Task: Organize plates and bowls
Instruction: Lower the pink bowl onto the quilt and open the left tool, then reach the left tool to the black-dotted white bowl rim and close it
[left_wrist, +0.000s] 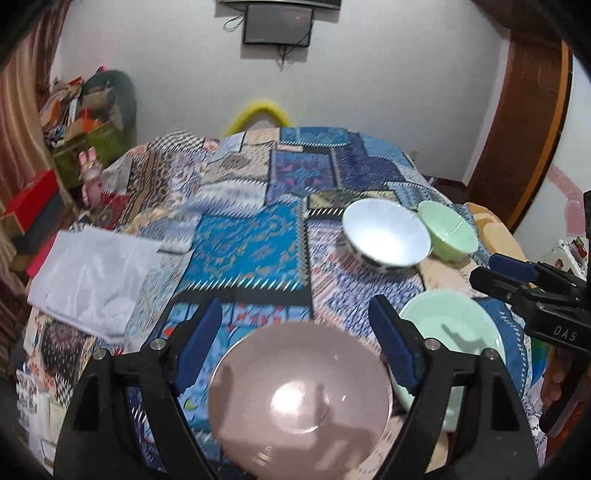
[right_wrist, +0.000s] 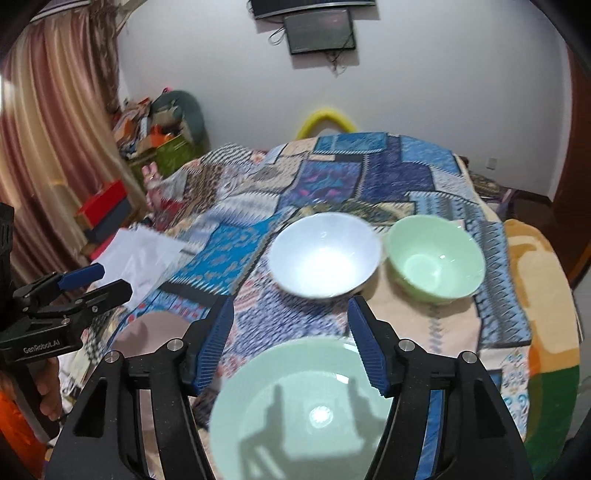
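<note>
A pink plate (left_wrist: 299, 398) lies on the patchwork cloth right under my left gripper (left_wrist: 295, 314), which is open and empty above it. A pale green plate (right_wrist: 299, 410) lies under my right gripper (right_wrist: 290, 314), also open and empty; it shows in the left wrist view (left_wrist: 454, 328) too. Farther back stand a white bowl (right_wrist: 325, 254) and a green bowl (right_wrist: 436, 254), side by side and close together. Both bowls show in the left wrist view, the white bowl (left_wrist: 386, 236) and the green bowl (left_wrist: 448, 229). The pink plate's edge (right_wrist: 155, 328) shows at the left.
A white folded cloth (left_wrist: 92, 273) lies on the left of the patchwork cover (left_wrist: 236, 206). Red boxes (right_wrist: 107, 210) and a pile of clutter (right_wrist: 159, 125) stand by the curtain at the left. A yellow hoop (right_wrist: 325, 118) stands behind the far edge.
</note>
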